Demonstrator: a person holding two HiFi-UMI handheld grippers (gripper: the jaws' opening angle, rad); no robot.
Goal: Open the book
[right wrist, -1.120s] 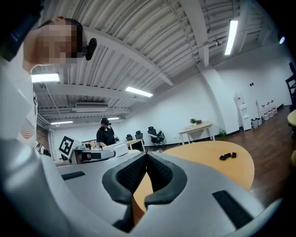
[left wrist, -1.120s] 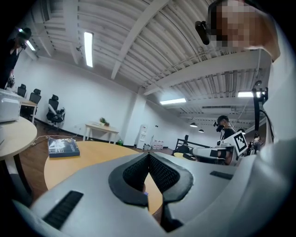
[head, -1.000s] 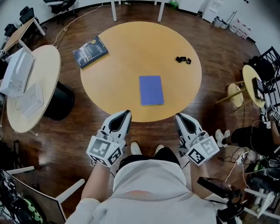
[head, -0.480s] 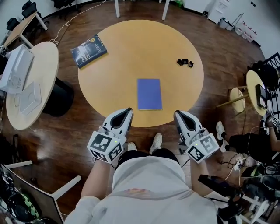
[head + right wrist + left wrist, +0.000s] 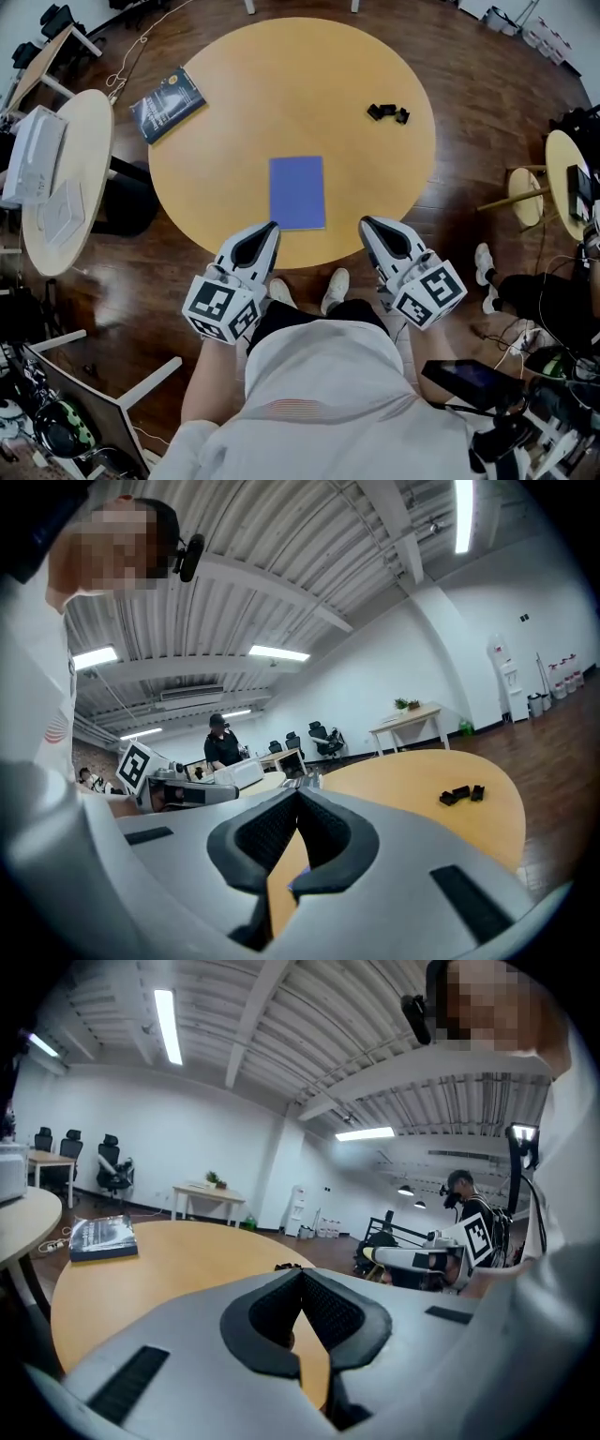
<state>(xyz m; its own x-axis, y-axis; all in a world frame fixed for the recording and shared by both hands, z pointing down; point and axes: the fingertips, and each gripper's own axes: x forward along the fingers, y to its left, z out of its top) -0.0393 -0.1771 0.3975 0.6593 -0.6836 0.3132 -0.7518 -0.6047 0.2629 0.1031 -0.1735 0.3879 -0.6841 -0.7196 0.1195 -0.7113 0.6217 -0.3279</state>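
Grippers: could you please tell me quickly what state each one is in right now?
Left gripper: closed, holding nothing.
Right gripper: closed, holding nothing.

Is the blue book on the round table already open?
No, the blue book lies flat with its cover shut on the table.

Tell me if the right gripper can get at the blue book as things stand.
Probably yes. The right gripper is at the near edge of the table, just right of the blue book, with only bare wood between them. Its jaws are shut and would need opening.
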